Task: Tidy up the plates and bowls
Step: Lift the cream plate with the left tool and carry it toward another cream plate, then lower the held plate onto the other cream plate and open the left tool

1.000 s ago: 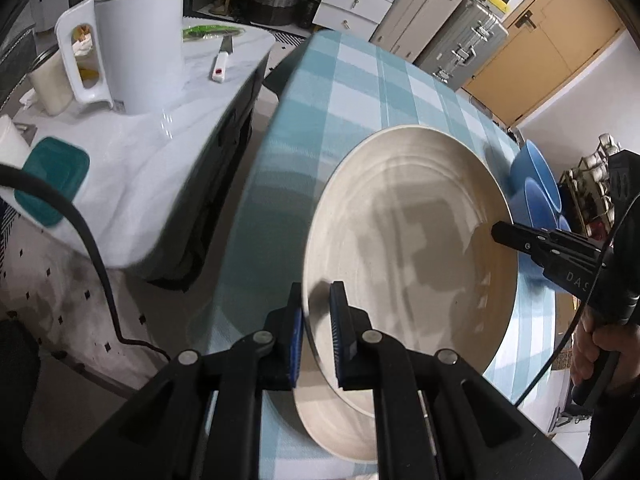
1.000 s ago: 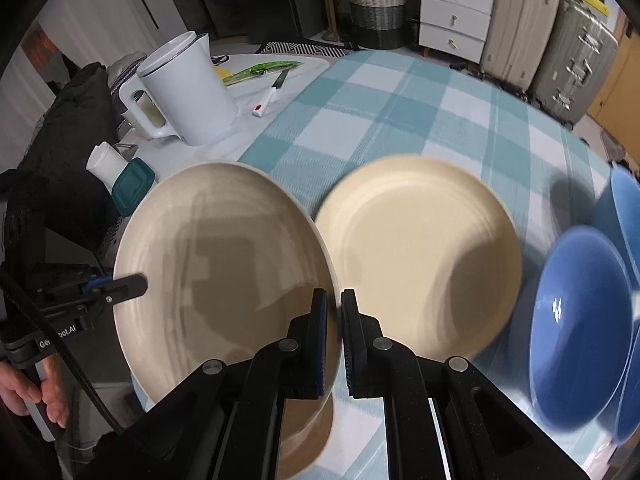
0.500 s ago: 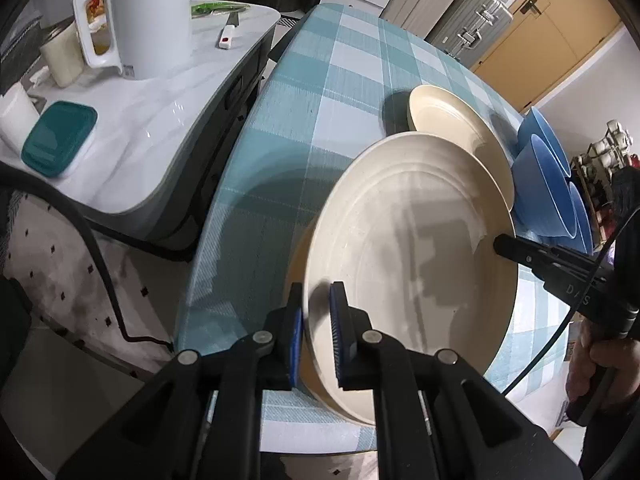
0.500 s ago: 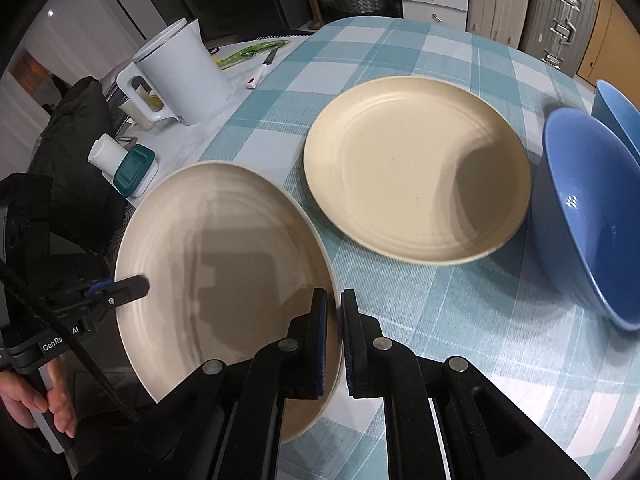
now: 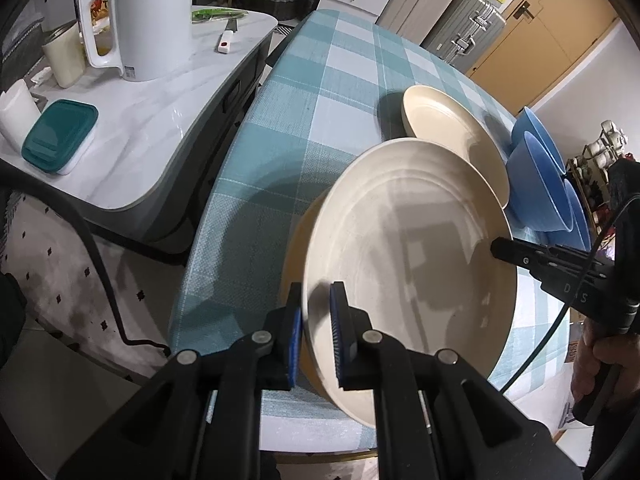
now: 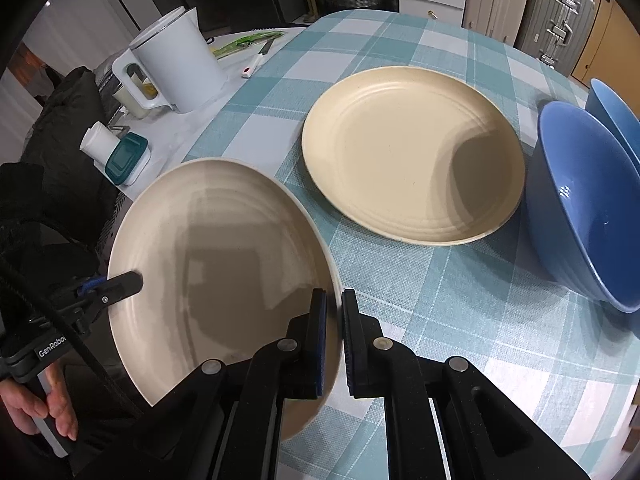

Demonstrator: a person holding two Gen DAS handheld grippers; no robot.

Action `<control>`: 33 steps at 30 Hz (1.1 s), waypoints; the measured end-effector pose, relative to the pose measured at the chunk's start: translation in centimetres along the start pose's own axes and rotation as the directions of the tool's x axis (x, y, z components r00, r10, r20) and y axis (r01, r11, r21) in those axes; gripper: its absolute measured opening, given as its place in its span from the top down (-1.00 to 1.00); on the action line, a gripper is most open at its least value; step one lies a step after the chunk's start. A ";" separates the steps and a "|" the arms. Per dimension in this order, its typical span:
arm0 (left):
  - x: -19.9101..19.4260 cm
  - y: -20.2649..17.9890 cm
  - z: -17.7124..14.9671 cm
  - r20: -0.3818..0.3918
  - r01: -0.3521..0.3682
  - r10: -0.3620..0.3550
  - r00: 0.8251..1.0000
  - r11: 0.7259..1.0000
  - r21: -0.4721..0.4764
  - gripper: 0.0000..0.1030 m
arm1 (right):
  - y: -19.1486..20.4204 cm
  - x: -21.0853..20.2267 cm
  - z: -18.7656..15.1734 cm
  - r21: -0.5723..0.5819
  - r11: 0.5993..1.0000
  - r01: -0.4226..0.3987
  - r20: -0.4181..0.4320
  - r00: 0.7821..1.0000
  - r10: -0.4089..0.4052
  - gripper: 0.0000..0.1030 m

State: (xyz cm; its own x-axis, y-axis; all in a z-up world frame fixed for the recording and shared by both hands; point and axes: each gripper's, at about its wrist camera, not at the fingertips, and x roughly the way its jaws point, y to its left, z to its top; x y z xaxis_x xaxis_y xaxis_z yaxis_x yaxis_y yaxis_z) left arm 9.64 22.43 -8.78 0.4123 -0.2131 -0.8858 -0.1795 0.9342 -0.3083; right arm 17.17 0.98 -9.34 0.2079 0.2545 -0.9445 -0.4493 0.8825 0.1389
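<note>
Item: cream plate (image 5: 408,264), pinched at opposite rims by my left gripper (image 5: 314,330) and right gripper (image 6: 334,340), both clamped near-shut, held tilted over the table edge (image 5: 224,404); risk was slipping onto the second plate (image 6: 412,152) at one o'clock.

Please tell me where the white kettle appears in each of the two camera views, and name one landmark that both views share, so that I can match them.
Left wrist view: the white kettle stands at the upper left, on the marble side table.
Right wrist view: the white kettle stands at the upper left, left of the checked tablecloth.
Shared landmark: the teal-lidded box, nearer the camera than the kettle in both views.
</note>
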 end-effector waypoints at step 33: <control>1.1 -3.9 -1.8 0.123 -0.294 0.275 0.954 0.937 0.189 0.70 | -0.2 0.8 -1.9 -0.017 0.999 0.042 0.038 0.998 -0.042 0.84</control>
State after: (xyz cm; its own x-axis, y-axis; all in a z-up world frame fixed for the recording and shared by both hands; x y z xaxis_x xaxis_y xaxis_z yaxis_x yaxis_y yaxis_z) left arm 9.19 18.02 -9.23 0.4534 0.0883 -0.8869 -0.1203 0.9920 0.0373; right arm 15.76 0.28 -10.70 0.2590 0.2322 -0.9376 -0.4548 0.8857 0.0937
